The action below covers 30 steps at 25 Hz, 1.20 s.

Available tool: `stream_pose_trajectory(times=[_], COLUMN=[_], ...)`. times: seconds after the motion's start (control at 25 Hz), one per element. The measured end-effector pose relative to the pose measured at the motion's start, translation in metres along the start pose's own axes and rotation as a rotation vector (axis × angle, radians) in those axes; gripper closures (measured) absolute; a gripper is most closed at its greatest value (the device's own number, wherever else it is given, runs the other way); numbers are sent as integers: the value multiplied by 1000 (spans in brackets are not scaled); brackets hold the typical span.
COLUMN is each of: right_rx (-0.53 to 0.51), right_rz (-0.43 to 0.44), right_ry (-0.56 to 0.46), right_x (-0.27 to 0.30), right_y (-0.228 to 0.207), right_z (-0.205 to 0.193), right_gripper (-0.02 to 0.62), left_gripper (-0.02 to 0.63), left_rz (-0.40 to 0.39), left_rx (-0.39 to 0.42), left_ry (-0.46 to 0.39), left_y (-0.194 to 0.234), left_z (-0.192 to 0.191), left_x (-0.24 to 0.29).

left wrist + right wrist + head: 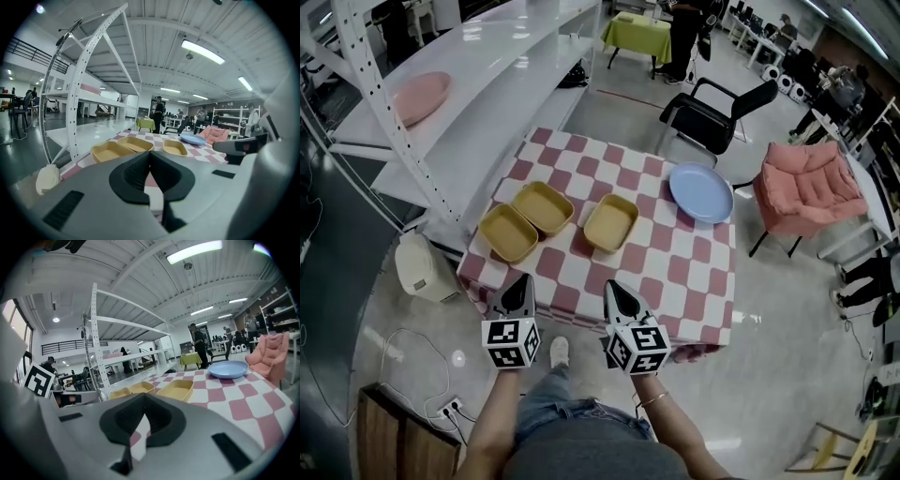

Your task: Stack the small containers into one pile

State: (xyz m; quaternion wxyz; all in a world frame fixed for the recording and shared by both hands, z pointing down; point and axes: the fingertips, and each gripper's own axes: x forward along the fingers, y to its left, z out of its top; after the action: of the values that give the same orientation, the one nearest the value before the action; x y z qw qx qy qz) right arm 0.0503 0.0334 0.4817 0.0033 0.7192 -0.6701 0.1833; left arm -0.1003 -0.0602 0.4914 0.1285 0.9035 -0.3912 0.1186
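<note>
Nearest, over the near edge of the red-and-white checked table (694,253): left gripper (522,280) and right gripper (612,287), side by side, tips aimed toward the far side. Left jaws pressed fully together, pinching nothing, touching nothing. Right jaws likewise closed tip to tip (only checked table showing below them), empty too, clear of every container.

Further in, on the left half of the table: 3 shallow yellow containers, all upright, open side up, all separate, none stacked. Left container (508,232) closest to the table's left edge, long axis slanting from far-left to near-right. Middle container (542,207) just beyond and to the right of it, same slant, rims just beside each other; touching or not, impossible to tell. Right container (610,223) parted from those 2 by a strip of table, long axis slanting the other way, near-left to far-right, roughly ahead of the right gripper.

Beyond, toward the far-right corner of the table: 1 round blue plate (701,192), lying flat, well apart from the containers.

Past the table: black chair (717,112), pink armchair (811,186) to the right, white shelving (487,84) to the left with a pink plate (420,97) on it
</note>
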Motion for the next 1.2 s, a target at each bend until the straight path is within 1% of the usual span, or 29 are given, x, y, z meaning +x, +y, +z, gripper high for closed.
stream_pose_trajectory(times=[0.36,0.52,0.88,1.2], right_rx=[-23,-23,-30,-46], right_rz=[6,4,-8,2], right_ry=[34,36,66,86], right_x=[61,85,120,137], right_y=[12,15,23,32], right_z=[14,18,20,20], right_gripper=[586,586,586,586], left_gripper=[591,590,589,589], left_rz=[67,96,121,172], left_rx=[-28,-27,-42,-82], left_ry=[22,30,54,77], left_y=[59,84,116,139], left_z=[9,11,9,2], left_x=[33,45,62,67])
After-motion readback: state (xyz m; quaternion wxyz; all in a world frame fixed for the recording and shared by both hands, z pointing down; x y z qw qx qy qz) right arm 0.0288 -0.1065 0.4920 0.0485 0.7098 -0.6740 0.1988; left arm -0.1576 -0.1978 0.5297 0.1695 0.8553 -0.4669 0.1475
